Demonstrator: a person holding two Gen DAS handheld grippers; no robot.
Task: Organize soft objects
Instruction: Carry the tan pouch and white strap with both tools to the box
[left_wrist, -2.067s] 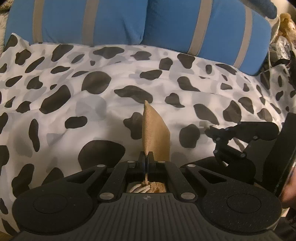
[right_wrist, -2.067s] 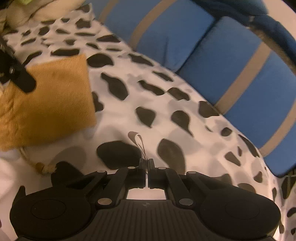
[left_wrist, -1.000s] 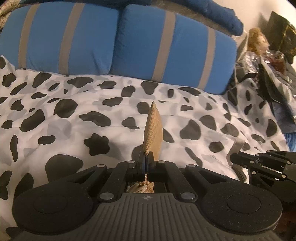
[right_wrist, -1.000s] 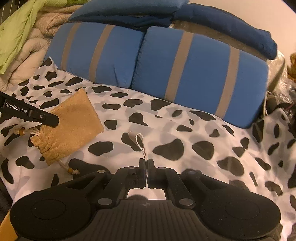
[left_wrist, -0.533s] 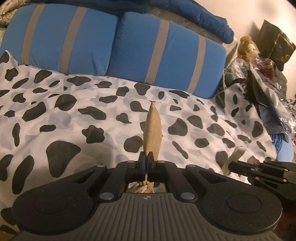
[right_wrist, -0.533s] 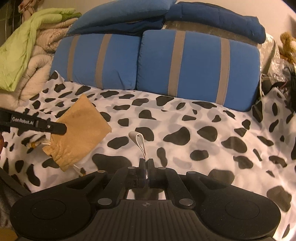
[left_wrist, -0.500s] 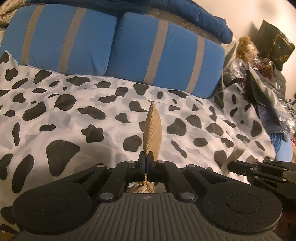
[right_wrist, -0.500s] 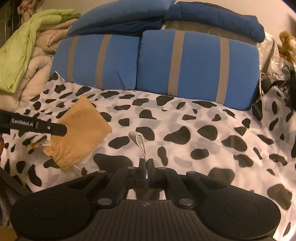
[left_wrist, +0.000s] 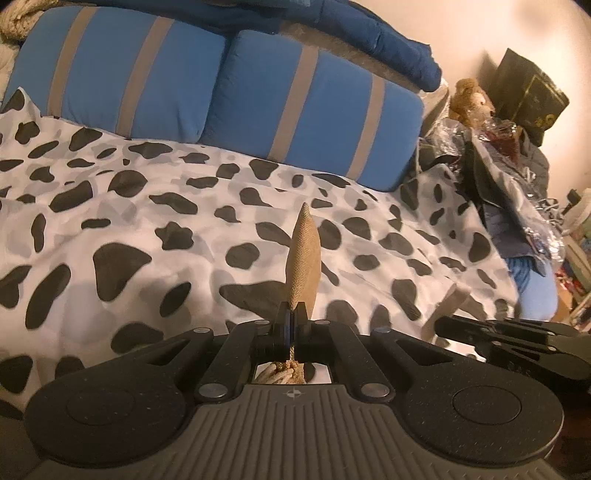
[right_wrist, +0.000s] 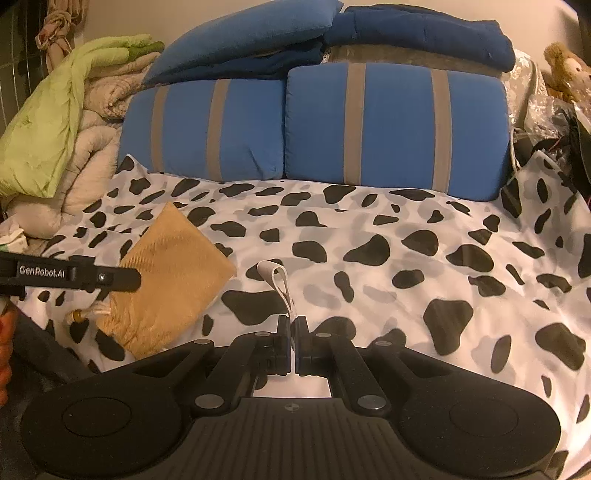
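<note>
Cow-print bedspread (right_wrist: 406, 236) below two blue striped pillows (right_wrist: 391, 125), a soft item in each of your tools.

Your left tool (left_wrist: 291, 325) is clamped on the tan drawstring pouch (right_wrist: 173, 273) near its cinched neck, so the body hangs free above the bedspread, in front of the left pillow. Your right tool (right_wrist: 292, 332) pinches a pale fabric loop (right_wrist: 279, 284) just right of the pouch, likely a pull tab, though its far end is unclear.

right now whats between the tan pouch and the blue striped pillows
Only bare cow-print sheet, in the right wrist view, between the tan drawstring pouch and the blue striped pillows.
</note>
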